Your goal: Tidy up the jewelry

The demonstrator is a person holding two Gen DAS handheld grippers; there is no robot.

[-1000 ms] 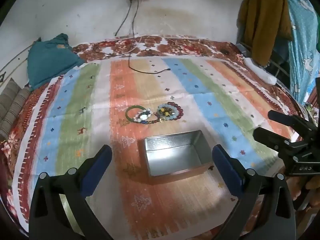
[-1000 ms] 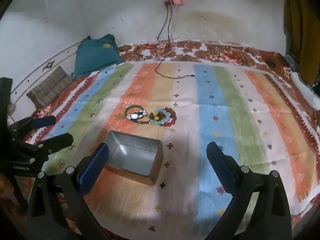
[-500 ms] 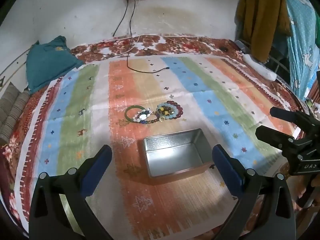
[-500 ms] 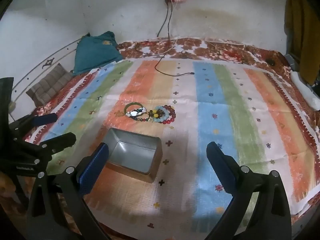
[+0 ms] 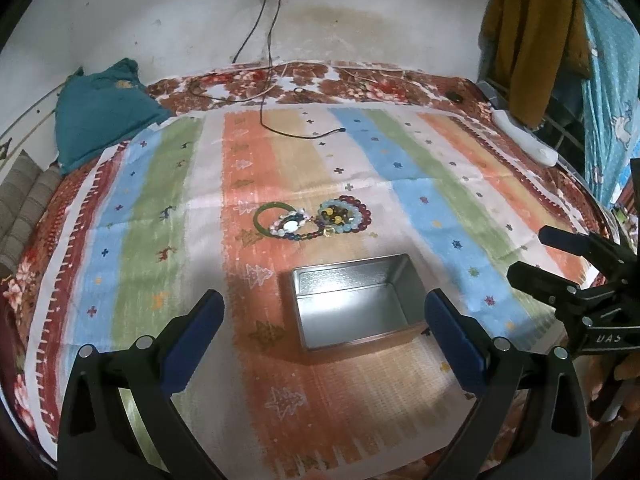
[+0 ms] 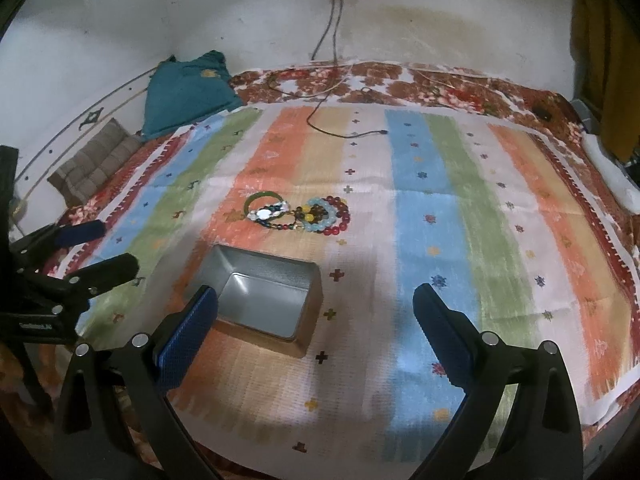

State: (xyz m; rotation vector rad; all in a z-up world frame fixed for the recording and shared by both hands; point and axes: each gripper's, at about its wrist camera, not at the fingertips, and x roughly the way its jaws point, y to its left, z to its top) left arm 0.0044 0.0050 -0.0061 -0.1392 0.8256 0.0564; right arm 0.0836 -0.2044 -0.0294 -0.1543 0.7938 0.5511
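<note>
Both tongs, left (image 5: 324,336) and right (image 6: 316,332), have crept slightly forward, spread wide and empty. The bracelets (image 5: 316,222) lie untouched ahead, just beyond the tin (image 5: 352,304); nothing is sorted yet.

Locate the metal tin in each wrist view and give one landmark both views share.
Left wrist view: the metal tin sits low, just right of centre, open, nothing visible inside.
Right wrist view: the same tin sits low, left of centre, its near corner behind a blue fingertip.
Shared landmark: the heap of bead bracelets, just beyond the tin.
</note>
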